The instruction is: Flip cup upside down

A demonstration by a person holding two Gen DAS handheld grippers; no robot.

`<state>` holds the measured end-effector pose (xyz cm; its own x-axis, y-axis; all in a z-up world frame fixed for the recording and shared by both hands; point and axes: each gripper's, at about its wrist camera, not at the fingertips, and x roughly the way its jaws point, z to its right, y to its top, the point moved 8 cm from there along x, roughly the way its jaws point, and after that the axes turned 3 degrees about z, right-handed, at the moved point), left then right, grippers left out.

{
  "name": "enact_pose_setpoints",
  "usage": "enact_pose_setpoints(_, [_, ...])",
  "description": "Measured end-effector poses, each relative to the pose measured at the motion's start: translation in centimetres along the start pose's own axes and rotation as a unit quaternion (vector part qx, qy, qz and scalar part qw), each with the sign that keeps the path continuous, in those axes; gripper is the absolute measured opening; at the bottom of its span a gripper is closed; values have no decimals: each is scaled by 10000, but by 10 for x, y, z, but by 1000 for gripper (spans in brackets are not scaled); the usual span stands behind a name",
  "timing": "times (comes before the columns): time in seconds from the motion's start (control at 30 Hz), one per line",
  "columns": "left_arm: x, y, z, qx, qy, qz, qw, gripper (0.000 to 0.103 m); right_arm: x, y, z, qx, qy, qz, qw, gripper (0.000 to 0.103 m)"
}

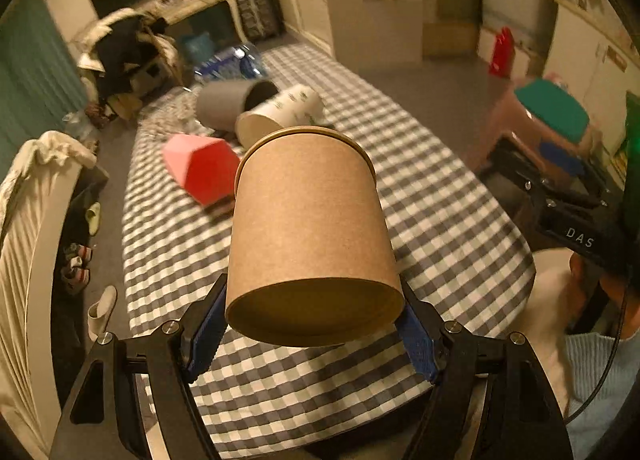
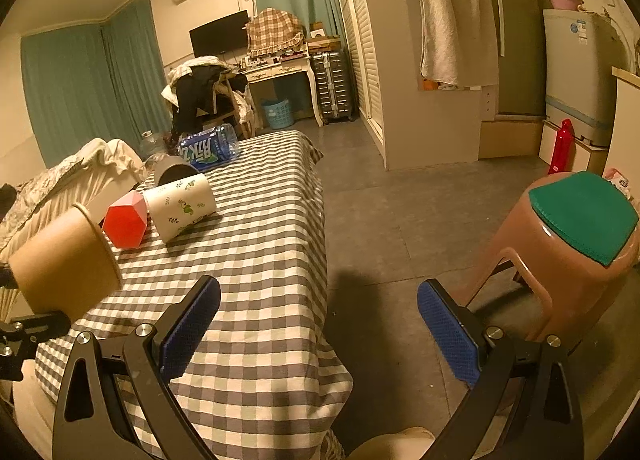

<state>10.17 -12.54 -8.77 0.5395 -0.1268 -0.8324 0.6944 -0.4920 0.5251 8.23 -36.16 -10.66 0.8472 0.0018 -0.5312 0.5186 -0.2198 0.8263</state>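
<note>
My left gripper [image 1: 312,324] is shut on a brown paper cup [image 1: 308,228], gripping it near its base with the blue pads [image 1: 206,340]. The cup is held in the air above the checked tablecloth [image 1: 420,220], tilted, with its base toward the camera and its rim pointing away. In the right wrist view the same cup [image 2: 64,260] shows at the left, lying sideways in the air. My right gripper [image 2: 318,324] is open and empty, past the near right edge of the table, over the floor.
On the table lie a red-pink faceted cup [image 1: 200,168], a white patterned cup [image 1: 280,112] and a grey cup [image 1: 232,100], all on their sides, with a blue bottle pack [image 2: 208,148] behind. A brown stool with a green cushion [image 2: 576,228] stands on the floor to the right.
</note>
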Motion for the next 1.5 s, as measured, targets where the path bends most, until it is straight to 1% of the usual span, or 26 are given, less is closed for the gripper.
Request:
enact_pose_setpoints(0.1, [14,5,3,241,33,-219,9995,78,4,0,-2,-7,29,-43,10000,99])
enact_pose_setpoints(0.23, [34,14,5,380,41,-428,9984,78,8,-1,-4,5,95,-84,9999,99])
enact_pose_setpoints(0.37, [40,31,8,549,144,-279,9980,78,11,-2,-2,62,122,-117,9998,99])
enact_pose_setpoints(0.5, [40,41,8,654,148,-278,9974,78,14,-2,3,168,154,-157,9996,99])
enact_pose_setpoints(0.67, [35,28,8,802,46,-584,9951,78,15,-2,6,218,168,-176,9995,99])
enact_pose_setpoints(0.77, [30,23,8,985,128,-619,9931,78,16,-2,4,232,196,-178,9994,99])
enact_pose_setpoints(0.83, [30,23,8,989,108,-633,9930,78,17,-2,2,211,209,-188,9994,99])
enact_pose_setpoints(0.9, [32,29,8,929,76,-577,9940,78,16,-3,-1,176,222,-188,9994,99])
enact_pose_setpoints(1.0, [36,42,8,845,52,-347,9958,78,17,-4,-2,158,216,-197,9994,99])
enact_pose_setpoints(1.17, [49,59,8,592,-30,-84,9982,78,17,-5,3,250,199,-201,9993,99])
enact_pose_setpoints(1.37, [49,60,4,389,-104,188,9990,78,17,-6,5,237,122,-204,9994,99])
enact_pose_setpoints(1.43, [46,60,4,350,-131,376,9986,79,17,-6,6,233,110,-192,9995,99])
enact_pose_setpoints(1.5, [43,58,4,359,-78,569,9977,79,16,-5,5,205,118,-151,9996,99])
